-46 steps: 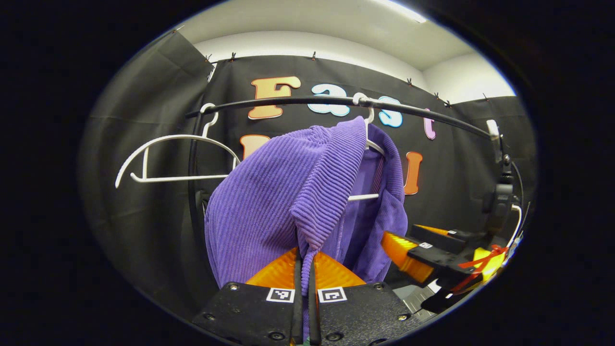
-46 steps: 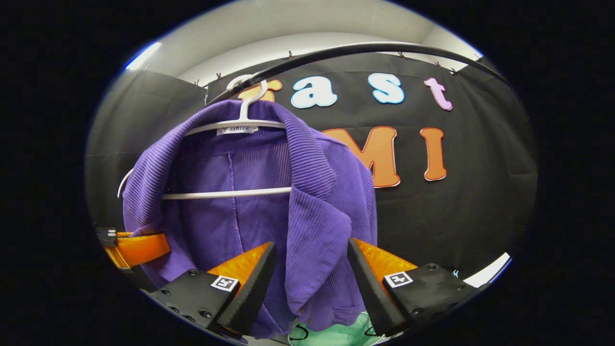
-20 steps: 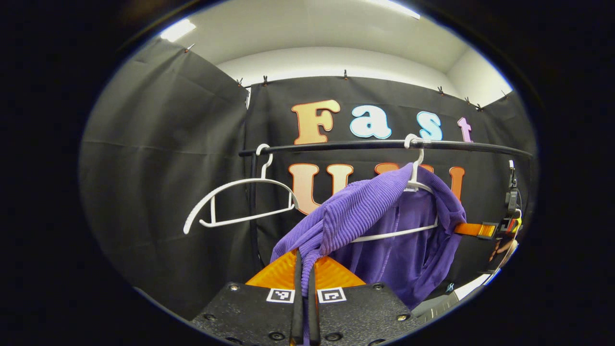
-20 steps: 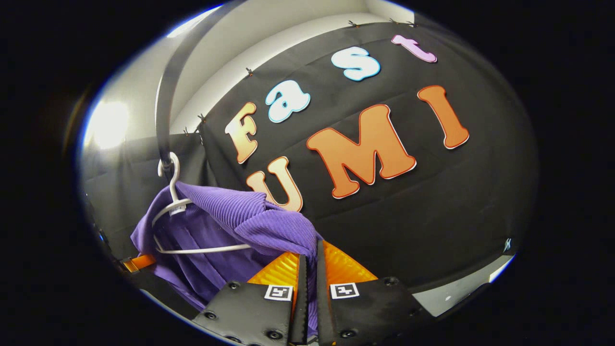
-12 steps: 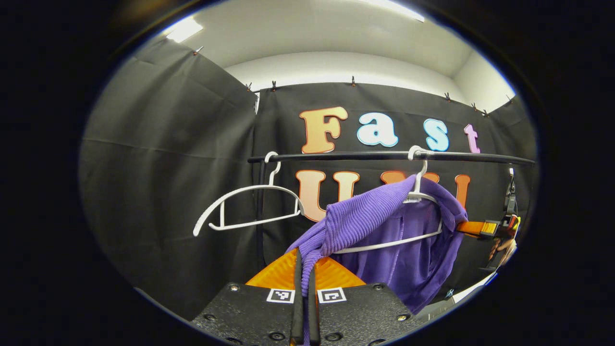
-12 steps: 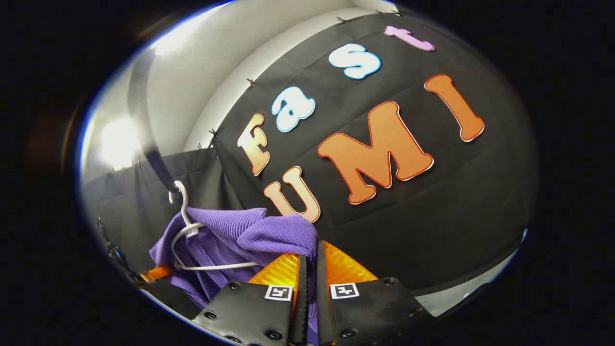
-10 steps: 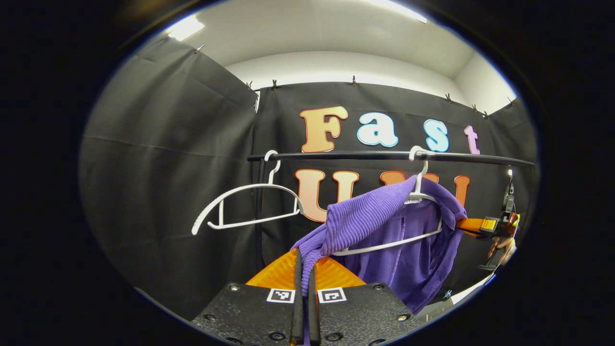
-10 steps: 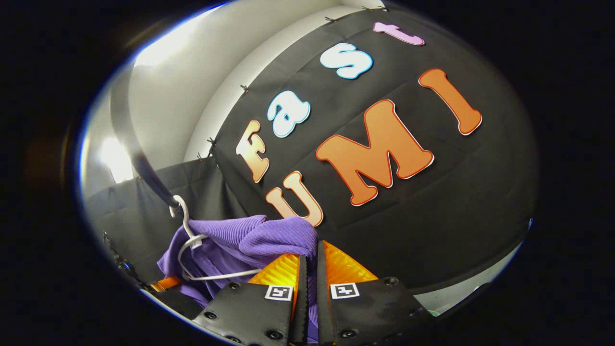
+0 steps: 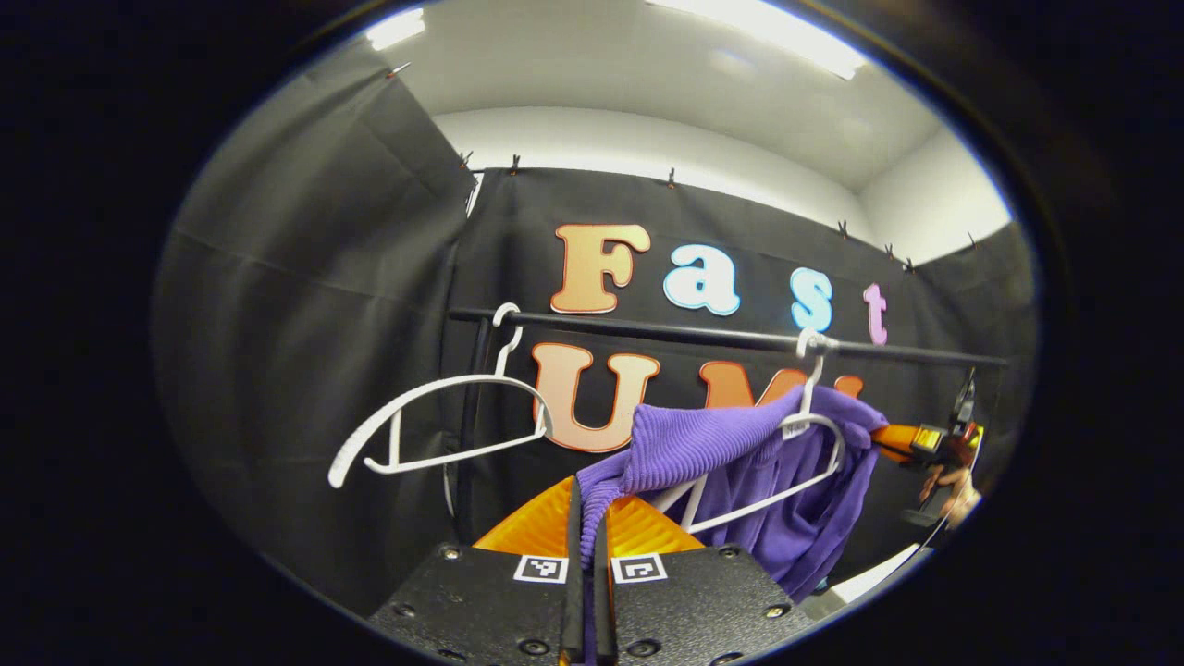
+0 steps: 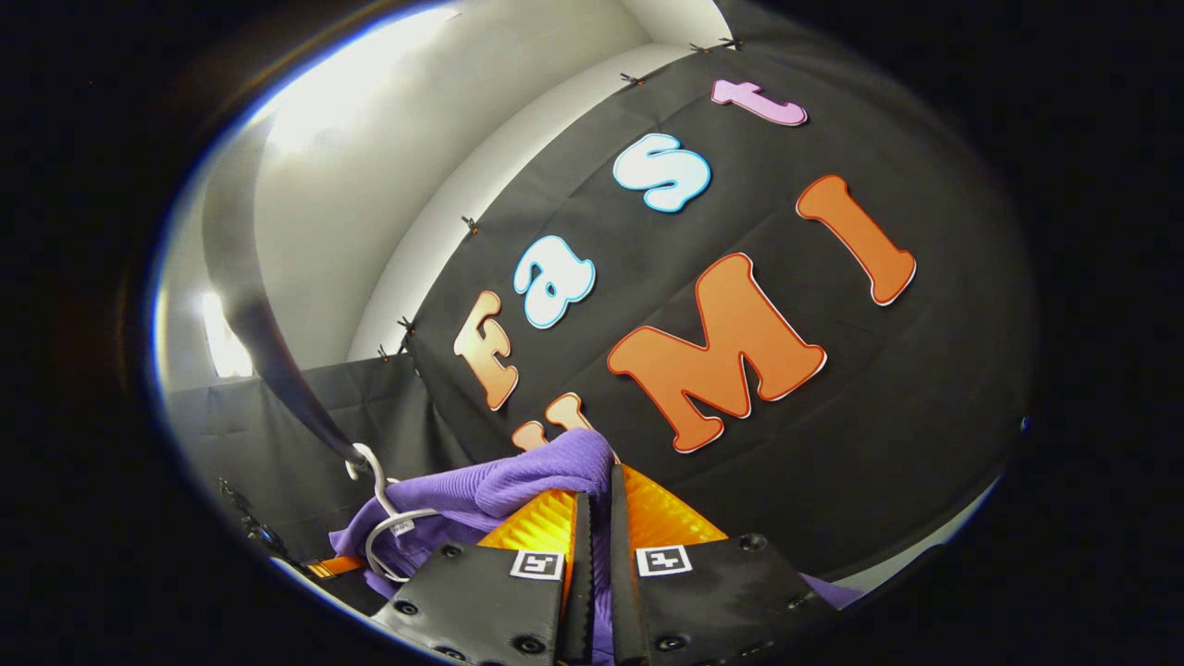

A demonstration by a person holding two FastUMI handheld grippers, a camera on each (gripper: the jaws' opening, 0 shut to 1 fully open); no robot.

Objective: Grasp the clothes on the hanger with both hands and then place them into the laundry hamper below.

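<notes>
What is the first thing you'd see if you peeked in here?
The bright purple garment jumps out first: it is half off a white hanger on the black rail, stretched between the left hand-held gripper and the right hand-held gripper, both pinching its cloth. Left of it on the rail hangs a bare white hanger.
</notes>
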